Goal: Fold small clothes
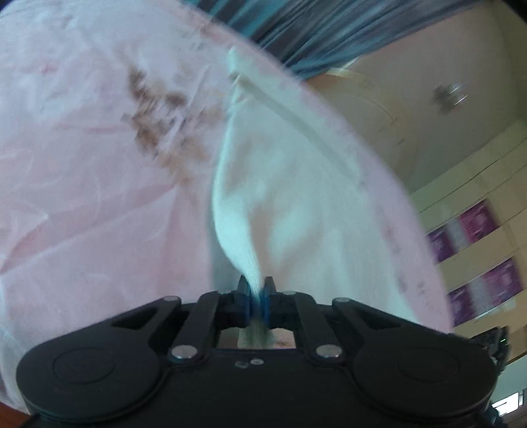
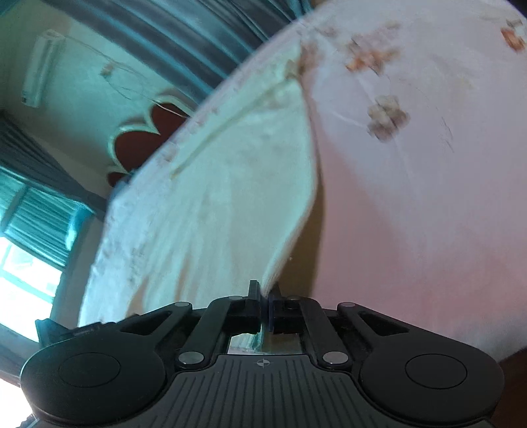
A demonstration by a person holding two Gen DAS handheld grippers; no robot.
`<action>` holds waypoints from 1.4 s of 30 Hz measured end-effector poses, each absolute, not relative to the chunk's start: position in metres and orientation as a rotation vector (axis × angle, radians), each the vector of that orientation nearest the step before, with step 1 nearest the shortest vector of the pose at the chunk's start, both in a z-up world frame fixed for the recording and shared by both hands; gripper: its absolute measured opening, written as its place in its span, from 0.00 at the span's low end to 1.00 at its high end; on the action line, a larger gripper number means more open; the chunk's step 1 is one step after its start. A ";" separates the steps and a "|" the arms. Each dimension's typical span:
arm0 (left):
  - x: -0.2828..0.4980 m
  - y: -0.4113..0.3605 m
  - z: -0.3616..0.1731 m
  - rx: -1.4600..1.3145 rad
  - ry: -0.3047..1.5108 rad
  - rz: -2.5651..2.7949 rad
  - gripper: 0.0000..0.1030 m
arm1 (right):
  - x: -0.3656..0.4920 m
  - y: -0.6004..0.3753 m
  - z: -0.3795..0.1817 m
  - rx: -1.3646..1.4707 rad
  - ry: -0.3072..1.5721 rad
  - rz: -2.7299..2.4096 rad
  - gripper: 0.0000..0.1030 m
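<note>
A small white garment lies on a pink floral bedsheet, with its near edge lifted. My left gripper is shut on a bunched corner of it. In the right wrist view the same white garment stretches away from my right gripper, which is shut on another corner and holds it off the bedsheet. The garment hangs taut between the grips and the bed. Both views are blurred by motion.
Grey-blue curtains hang past the bed's far edge. A cream wall and shelves with purple boxes are on the right. A window and a red headboard show left in the right wrist view.
</note>
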State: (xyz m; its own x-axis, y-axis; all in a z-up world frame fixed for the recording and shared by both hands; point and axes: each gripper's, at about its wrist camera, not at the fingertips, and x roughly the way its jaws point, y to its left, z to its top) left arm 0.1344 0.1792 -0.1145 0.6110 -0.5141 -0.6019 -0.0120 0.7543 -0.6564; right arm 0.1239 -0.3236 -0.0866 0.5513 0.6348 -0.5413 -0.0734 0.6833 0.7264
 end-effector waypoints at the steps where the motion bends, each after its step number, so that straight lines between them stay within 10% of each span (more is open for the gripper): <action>1: 0.133 0.179 -0.112 -0.656 0.867 -0.307 0.07 | 0.123 -0.325 -0.084 0.702 0.879 0.470 0.03; 22: 0.258 0.174 -0.041 -0.690 0.648 -0.326 0.07 | 0.277 -0.332 -0.010 0.676 0.673 0.426 0.03; 42: 0.505 0.181 -0.102 -0.646 0.813 -0.303 0.06 | 0.519 -0.329 -0.099 0.825 0.858 0.240 0.03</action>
